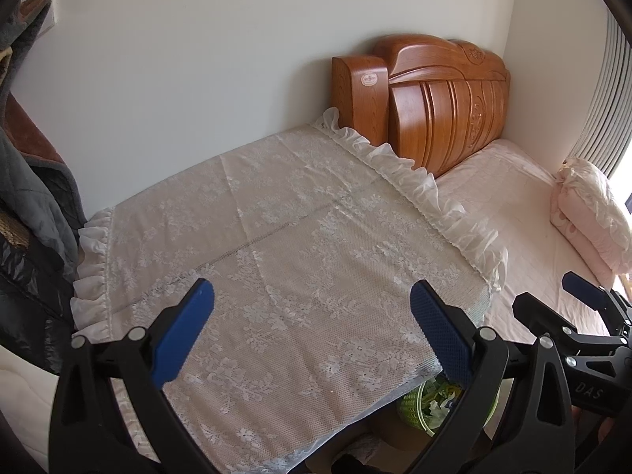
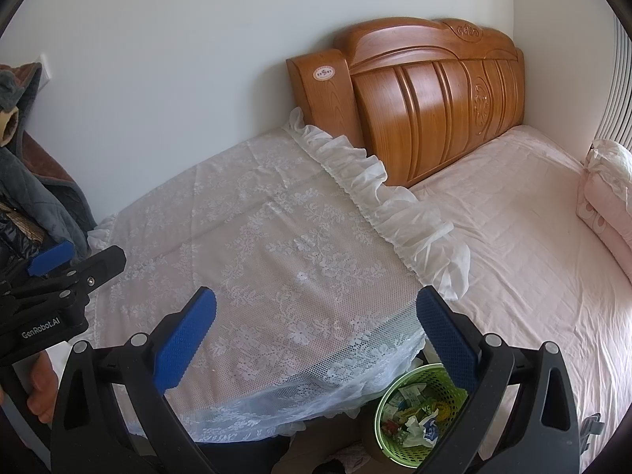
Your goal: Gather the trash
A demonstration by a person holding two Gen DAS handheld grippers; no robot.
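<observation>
Both grippers hover empty over a lace-covered table; the trash sits in a green basket below.

Left wrist view: the left gripper [image 1: 312,331] holds its blue pads [image 1: 183,331] wide apart above the lace cloth [image 1: 276,217], gripping nothing; the green basket [image 1: 418,407] peeks from under the table's edge, mostly hidden, and the right gripper [image 1: 584,296] shows beside the bed [image 1: 513,197], its spread unclear here. Right wrist view: the right gripper [image 2: 316,335] is likewise spread and empty, angled so the basket [image 2: 383,403] of crumpled paper trash [image 2: 414,422] is seen on the floor between table and bed, probably the next target.
</observation>
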